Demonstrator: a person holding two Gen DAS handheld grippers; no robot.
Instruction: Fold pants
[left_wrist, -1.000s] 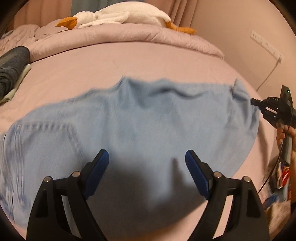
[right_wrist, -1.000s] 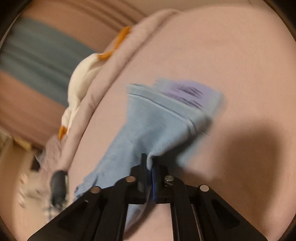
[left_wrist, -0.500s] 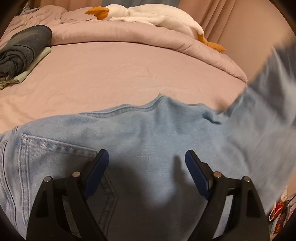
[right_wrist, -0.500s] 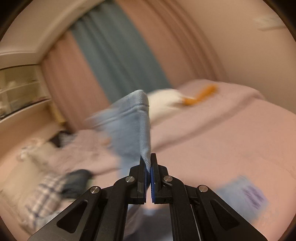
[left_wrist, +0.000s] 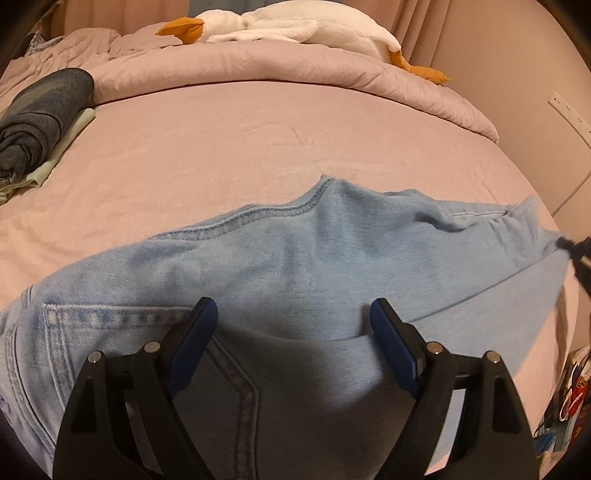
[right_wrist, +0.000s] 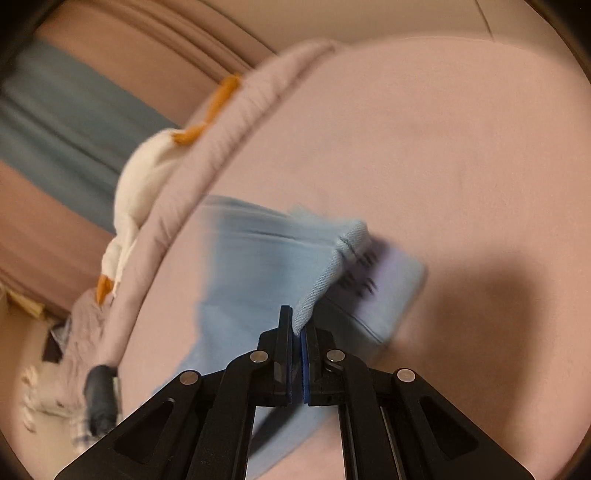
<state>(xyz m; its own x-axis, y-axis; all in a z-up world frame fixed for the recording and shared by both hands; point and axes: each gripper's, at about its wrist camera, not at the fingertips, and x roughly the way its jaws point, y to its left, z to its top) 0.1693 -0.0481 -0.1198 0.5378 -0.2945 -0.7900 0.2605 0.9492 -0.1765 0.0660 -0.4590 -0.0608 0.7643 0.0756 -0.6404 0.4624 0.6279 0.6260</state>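
Light blue jeans lie across the pink bed, back pocket at the lower left, one leg folded over the other. My left gripper is open and empty, hovering just above the seat of the jeans. My right gripper is shut on the hem end of the upper leg and holds it low over the bed; its tip shows at the right edge of the left wrist view. The right wrist view is motion-blurred.
A folded dark garment on a pale cloth lies at the far left of the bed. A rolled pink duvet with a white plush goose runs along the back. A wall stands on the right.
My right gripper swung the leg hem up high, then brought it back down over the bed on the right. The jeans now lie sharper and flatter. My left gripper stayed open over the seat.
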